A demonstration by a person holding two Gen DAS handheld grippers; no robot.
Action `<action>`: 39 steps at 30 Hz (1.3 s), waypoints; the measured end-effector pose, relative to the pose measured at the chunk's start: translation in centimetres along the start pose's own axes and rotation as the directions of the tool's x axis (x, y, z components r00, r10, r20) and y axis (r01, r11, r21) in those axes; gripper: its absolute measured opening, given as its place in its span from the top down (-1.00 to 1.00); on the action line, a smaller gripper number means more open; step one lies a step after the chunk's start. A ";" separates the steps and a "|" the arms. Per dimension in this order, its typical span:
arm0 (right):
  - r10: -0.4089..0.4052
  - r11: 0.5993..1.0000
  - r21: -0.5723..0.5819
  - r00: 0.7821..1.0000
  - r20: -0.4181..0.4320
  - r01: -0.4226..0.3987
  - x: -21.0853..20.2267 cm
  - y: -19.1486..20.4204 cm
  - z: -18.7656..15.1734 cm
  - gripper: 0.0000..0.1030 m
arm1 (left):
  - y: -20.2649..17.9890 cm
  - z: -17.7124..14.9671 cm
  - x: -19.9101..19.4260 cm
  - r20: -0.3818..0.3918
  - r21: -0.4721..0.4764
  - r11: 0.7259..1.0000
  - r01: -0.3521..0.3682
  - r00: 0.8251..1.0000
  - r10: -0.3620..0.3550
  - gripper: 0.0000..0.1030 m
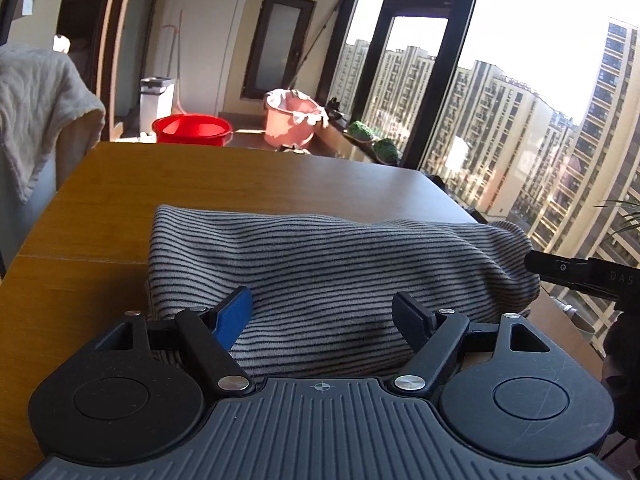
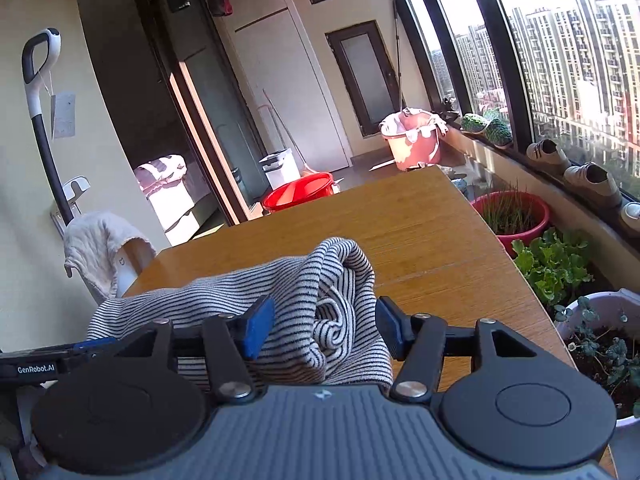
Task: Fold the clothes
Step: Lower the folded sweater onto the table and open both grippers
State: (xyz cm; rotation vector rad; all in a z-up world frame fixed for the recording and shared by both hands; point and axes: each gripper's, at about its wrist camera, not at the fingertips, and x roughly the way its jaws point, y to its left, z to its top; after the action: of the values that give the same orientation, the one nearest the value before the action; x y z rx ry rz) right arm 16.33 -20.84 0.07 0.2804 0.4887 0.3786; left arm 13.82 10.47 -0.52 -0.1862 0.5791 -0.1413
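A grey garment with thin black stripes (image 1: 320,264) lies folded in a thick bundle on the wooden table (image 1: 120,208). My left gripper (image 1: 322,316) is open, its fingers apart over the near edge of the bundle. My right gripper (image 2: 324,326) is open around the bunched right end of the same garment (image 2: 332,280), with cloth between its blue pads. The right gripper's black finger also shows at the right edge of the left wrist view (image 1: 560,270), at the garment's end.
A cream towel (image 1: 36,108) hangs over a chair at the left. A red basin (image 1: 192,128) and a pink bucket (image 1: 292,118) stand on the floor beyond the table. Potted plants (image 2: 552,264) and windows line the right side.
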 end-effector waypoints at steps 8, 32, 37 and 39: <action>0.070 0.986 -0.150 0.997 -0.031 -0.073 1.6 4.1 1.1 -0.09 | -1.5 -0.6 0.5 0.022 0.073 0.997 -0.035 0.999 0.033 -0.79; -0.063 0.938 -0.346 0.995 -0.078 0.032 9.6 5.2 -0.7 -0.16 | 0.1 1.8 5.7 0.018 0.189 0.981 -0.030 0.999 0.027 -0.93; -0.087 0.928 -0.368 0.993 -0.079 0.052 13.4 5.5 0.9 -0.22 | 0.6 3.7 8.1 0.021 0.190 0.980 -0.059 0.998 0.056 -0.95; -0.091 0.927 -0.371 0.993 -0.077 0.056 14.3 5.5 1.2 -0.23 | 0.8 4.0 8.6 0.024 0.187 0.980 -0.065 0.998 0.061 -0.95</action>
State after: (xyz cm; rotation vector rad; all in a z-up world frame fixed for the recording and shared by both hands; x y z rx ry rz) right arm 27.04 -10.14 -2.69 -0.1212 0.5079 0.4032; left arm 23.24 10.26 -1.95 0.0145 0.5495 -0.1318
